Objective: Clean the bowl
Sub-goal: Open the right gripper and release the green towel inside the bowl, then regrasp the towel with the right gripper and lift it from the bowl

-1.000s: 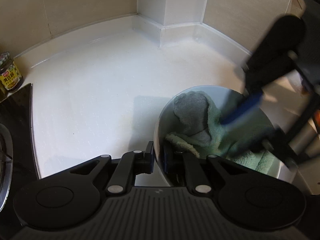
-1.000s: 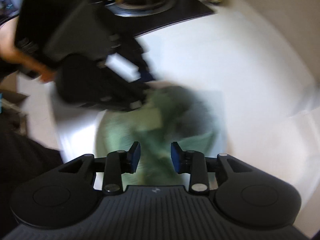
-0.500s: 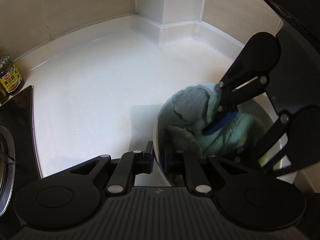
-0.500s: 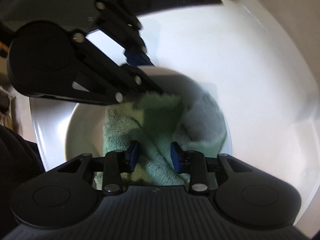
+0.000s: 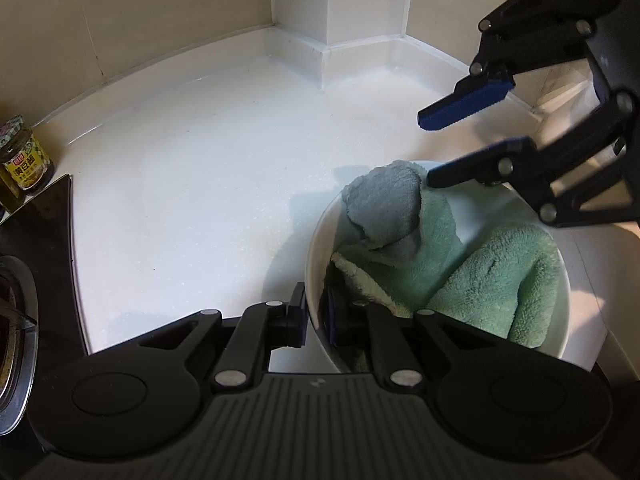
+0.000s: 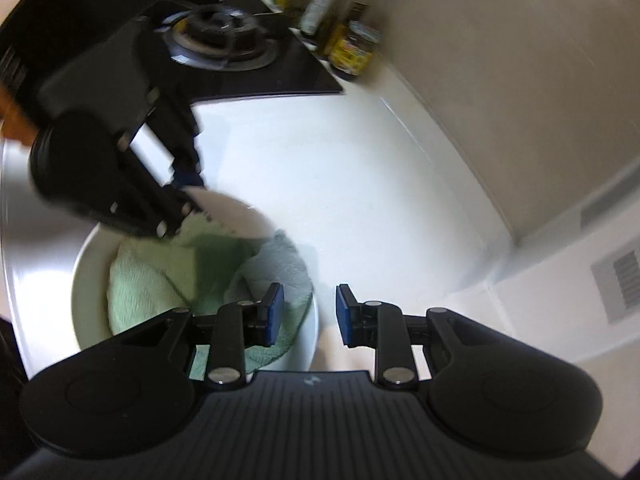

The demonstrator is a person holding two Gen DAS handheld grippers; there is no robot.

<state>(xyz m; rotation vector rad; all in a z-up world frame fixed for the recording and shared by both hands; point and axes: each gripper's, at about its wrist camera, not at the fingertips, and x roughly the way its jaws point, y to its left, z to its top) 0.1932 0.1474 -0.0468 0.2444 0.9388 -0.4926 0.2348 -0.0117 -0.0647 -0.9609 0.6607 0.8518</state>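
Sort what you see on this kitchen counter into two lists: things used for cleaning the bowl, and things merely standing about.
In use: white bowl; green cloth; left hand-held gripper, clamped on the bowl's rim; right hand-held gripper, empty, closing.

Standing about: sauce jar; bottles; gas burner.

Bowl [image 5: 316, 240] is smooth glossy white ceramic by the look; the cloth [image 5: 496, 276] in it is fluffy green terry w/ a grey, finer-napped patch. Worktop [image 5: 208, 184] is smooth white, semi-gloss w/ fine speckle, next to a glossy black glass hob [image 6: 256, 76] w/ metal burner. Left hand-held gripper [image 5: 316, 316] is matt black plastic w/ ribbed blue pads, shiny metal pins; jar [image 5: 22, 156] is glass, paper label.
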